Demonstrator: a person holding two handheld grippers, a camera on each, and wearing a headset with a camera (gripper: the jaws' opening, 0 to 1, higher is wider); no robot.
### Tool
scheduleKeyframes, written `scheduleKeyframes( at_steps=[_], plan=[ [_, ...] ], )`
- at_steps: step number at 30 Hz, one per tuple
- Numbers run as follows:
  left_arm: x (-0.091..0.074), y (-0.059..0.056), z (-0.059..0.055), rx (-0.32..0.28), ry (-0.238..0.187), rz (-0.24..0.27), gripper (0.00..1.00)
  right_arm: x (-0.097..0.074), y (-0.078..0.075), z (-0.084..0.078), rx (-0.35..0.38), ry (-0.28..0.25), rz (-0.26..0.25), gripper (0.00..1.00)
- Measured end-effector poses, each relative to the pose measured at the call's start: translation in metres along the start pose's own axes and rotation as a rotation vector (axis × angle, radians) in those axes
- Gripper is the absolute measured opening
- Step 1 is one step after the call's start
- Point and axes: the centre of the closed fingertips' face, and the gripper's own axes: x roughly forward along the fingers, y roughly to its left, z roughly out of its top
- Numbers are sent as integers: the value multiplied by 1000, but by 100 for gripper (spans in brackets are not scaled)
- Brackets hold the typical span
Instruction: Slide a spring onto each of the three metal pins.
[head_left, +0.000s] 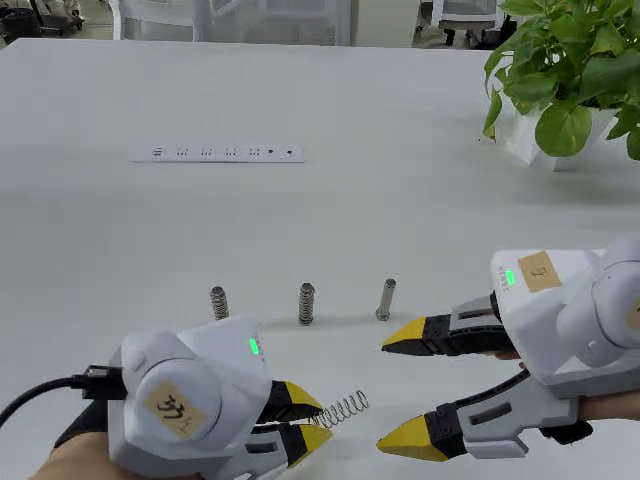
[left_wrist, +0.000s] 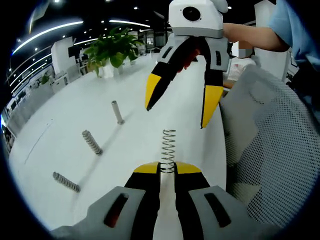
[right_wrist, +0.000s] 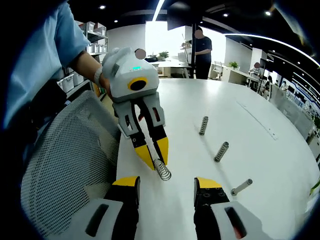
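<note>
My left claw (head_left: 312, 418) pinches one end of the coiled steel-wire spring (head_left: 345, 407), its long axis near level, free end pointing at my right claw (head_left: 398, 393), spread wide just beside it. The one bare upright metal pin (head_left: 386, 298) stands beyond on the white tabletop (head_left: 300, 220), nearer the right claw.

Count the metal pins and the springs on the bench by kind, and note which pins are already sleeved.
Metal pins: 3 (2 sleeved, 1 bare)
Springs: 3 (2 on pins, 1 pinched in the left hand-held gripper)
Total: 6
</note>
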Motion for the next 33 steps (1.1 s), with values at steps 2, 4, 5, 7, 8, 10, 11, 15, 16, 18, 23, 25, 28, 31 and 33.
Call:
scheduleKeyframes(
  at_steps=[2,4,5,7,8,10,11,15,16,18,23,25,28,31,33],
  plan=[
    [-1,-4,1,8,-13,-16,6,2,1,0,-8,11,16,34],
    [-1,-7,2,11,-20,-23,6,4,3,-1,-12,16,29,28],
    [-2,-8,2,13,-23,-28,6,5,4,-1,-14,19,41,24],
    [-2,-10,3,17,-32,-35,6,7,7,-1,-15,22,55,20],
    [-2,-10,3,17,-33,-36,6,7,8,-1,-15,22,60,18],
    [-2,-11,3,18,-38,-39,6,8,12,1,-19,23,78,15],
    [-2,-11,3,18,-40,-40,6,8,12,1,-20,24,81,14],
    [-3,-10,4,24,-47,-41,6,10,15,-1,-23,35,98,14],
    [-3,-10,4,25,-48,-42,6,10,15,-1,-25,39,100,14],
    [-3,-10,5,28,-51,-45,6,11,17,-1,-32,44,106,13],
    [-4,-13,7,44,-56,-55,6,13,19,0,-39,48,118,13],
    [-4,-15,9,50,-62,-60,6,14,19,1,-41,47,124,12],
    [-4,-16,11,50,-73,-69,6,15,21,2,-46,48,132,11],
    [-4,-17,13,48,-82,-73,6,15,22,3,-45,48,139,11],
    [-4,-17,15,41,-92,-79,6,16,23,3,-47,48,143,10]
  ],
)
